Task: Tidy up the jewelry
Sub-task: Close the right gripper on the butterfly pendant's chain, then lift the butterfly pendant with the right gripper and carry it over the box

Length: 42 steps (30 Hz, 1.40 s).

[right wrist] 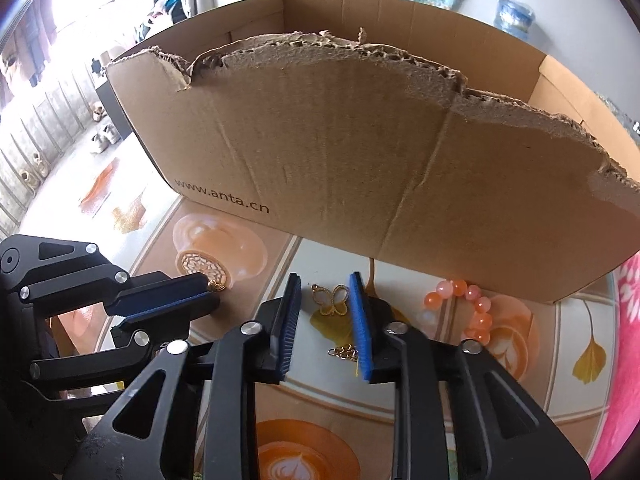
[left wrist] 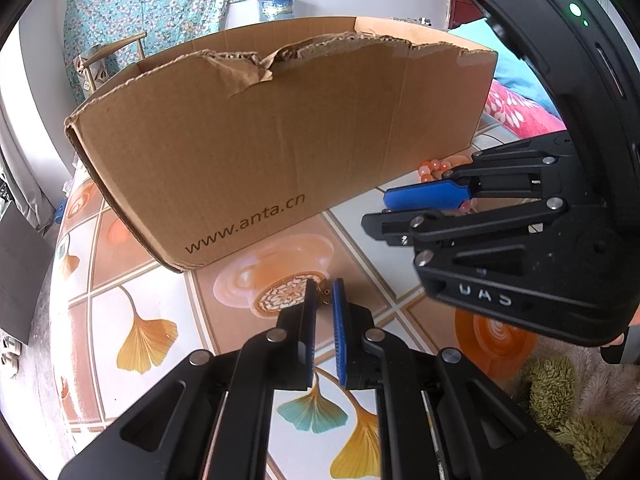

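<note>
From where I sit, the job looks barely under way. My left claw point(left wrist: 323, 298) is nearly closed, with a small gold charm point(right wrist: 217, 286) pinched at its tips just above the table point(left wrist: 168, 292), not yet over the cardboard box point(left wrist: 280, 136). My right claw point(right wrist: 325, 300) stands a little apart, its pads pressing on nothing; the gold butterfly pendant point(right wrist: 334, 300) and its chain point(right wrist: 344, 351) lie flat on the table between them. An orange bead bracelet point(right wrist: 468, 308) sits to the right, close to the box's foot. I cannot see into the box, so what is already inside is unknown. So 3 pieces are left. The box's tall, torn front wall stands in the way; each piece must be lifted over it. A pink cloth point(right wrist: 628, 340) edges the table on the right.
</note>
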Motion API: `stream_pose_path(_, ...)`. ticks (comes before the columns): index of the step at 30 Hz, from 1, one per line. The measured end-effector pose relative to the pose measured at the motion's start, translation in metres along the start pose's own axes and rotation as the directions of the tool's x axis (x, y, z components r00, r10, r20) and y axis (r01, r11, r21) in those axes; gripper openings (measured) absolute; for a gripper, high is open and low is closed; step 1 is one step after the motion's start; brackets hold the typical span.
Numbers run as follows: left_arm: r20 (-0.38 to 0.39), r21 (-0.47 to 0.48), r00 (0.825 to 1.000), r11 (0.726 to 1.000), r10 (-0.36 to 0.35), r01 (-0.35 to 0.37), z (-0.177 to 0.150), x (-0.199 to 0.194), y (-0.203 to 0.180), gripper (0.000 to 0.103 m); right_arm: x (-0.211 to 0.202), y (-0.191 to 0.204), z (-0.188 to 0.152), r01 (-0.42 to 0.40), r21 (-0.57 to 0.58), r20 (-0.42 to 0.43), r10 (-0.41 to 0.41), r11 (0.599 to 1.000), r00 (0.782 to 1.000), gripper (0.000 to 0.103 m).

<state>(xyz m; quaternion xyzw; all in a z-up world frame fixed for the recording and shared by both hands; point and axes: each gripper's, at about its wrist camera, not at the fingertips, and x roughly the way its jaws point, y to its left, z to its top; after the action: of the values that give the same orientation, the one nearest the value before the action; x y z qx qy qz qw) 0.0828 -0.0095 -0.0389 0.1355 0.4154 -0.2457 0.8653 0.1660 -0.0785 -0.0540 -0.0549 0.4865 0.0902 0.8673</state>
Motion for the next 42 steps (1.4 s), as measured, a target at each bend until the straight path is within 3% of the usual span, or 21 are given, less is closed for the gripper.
stream_pose_path(11, 0.001, -0.002, 1.000, 1.000, 0.001, -0.001, -0.001, -0.001, 0.001, 0.008, 0.002, -0.007, 0.003, -0.018, 0.033, -0.003, 0.018, 0.999, 1.000, 0.014)
stream_pose_path(29, 0.025, 0.013, 1.000, 1.000, 0.019, -0.020, -0.002, -0.016, 0.001, 0.008, -0.043, -0.026, -0.001, -0.026, 0.048, 0.067, 0.023, 0.999, 0.997, 0.014)
stream_pose_path(37, 0.114, 0.024, 0.993, 0.999, 0.031, -0.034, 0.011, -0.060, 0.002, 0.008, -0.080, -0.026, 0.002, -0.097, 0.031, 0.129, 0.092, 0.995, 0.987, 0.014)
stream_pose_path(42, 0.229, 0.036, 0.973, 0.999, 0.021, -0.030, 0.030, -0.101, 0.008, 0.008, -0.115, -0.026, 0.024, -0.144, 0.011, 0.223, 0.138, 0.990, 0.965, 0.014)
